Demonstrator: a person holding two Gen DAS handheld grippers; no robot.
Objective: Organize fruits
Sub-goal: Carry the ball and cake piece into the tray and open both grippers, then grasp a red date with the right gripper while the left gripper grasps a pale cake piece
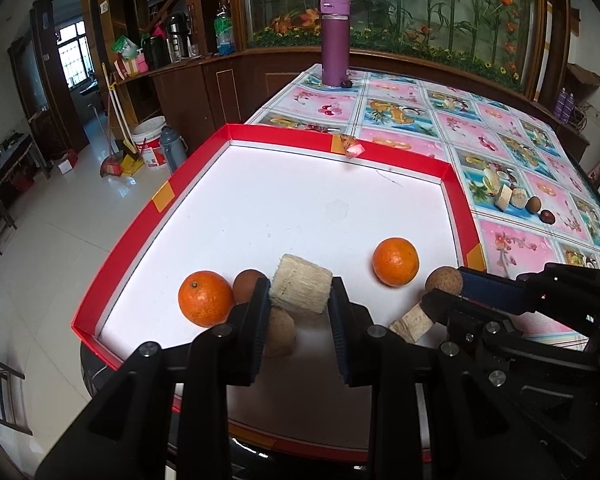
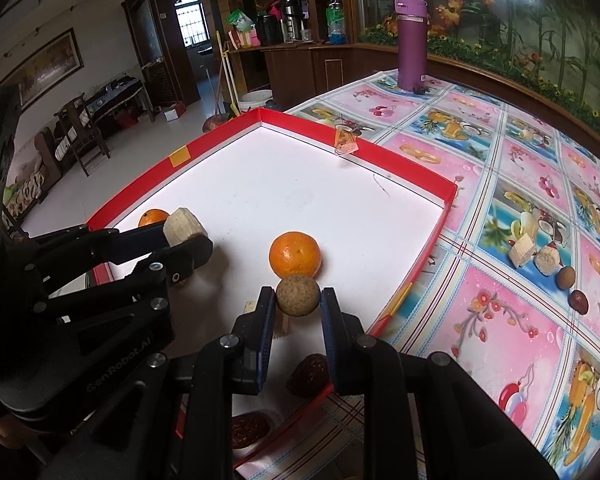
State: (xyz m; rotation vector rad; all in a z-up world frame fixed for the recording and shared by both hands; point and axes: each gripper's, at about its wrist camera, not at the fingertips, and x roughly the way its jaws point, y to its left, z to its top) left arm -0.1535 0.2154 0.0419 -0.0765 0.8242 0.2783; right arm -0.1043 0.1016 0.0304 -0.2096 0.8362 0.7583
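Observation:
A red-walled tray (image 1: 148, 216) with a white floor lies on the table. My left gripper (image 1: 300, 298) is shut on a pale sugarcane chunk (image 1: 300, 288), just above the tray floor. Beside it lie an orange (image 1: 205, 298) and two brown round fruits (image 1: 249, 285). A second orange (image 1: 396, 262) sits further right. My right gripper (image 2: 298, 300) is shut on a tan round fruit (image 2: 298, 295), close in front of that orange (image 2: 295, 254). The left gripper (image 2: 180, 236) with its chunk (image 2: 182, 222) shows at the left of the right wrist view.
Another cane piece (image 1: 410, 324) lies on the tray under the right gripper (image 1: 450, 290). Two dark red fruits (image 2: 310, 374) sit at the tray's near corner. On the flowered tablecloth lie two cane chunks (image 2: 522, 250) and two small brown fruits (image 2: 565, 278). A purple bottle (image 2: 411, 40) stands at the far edge.

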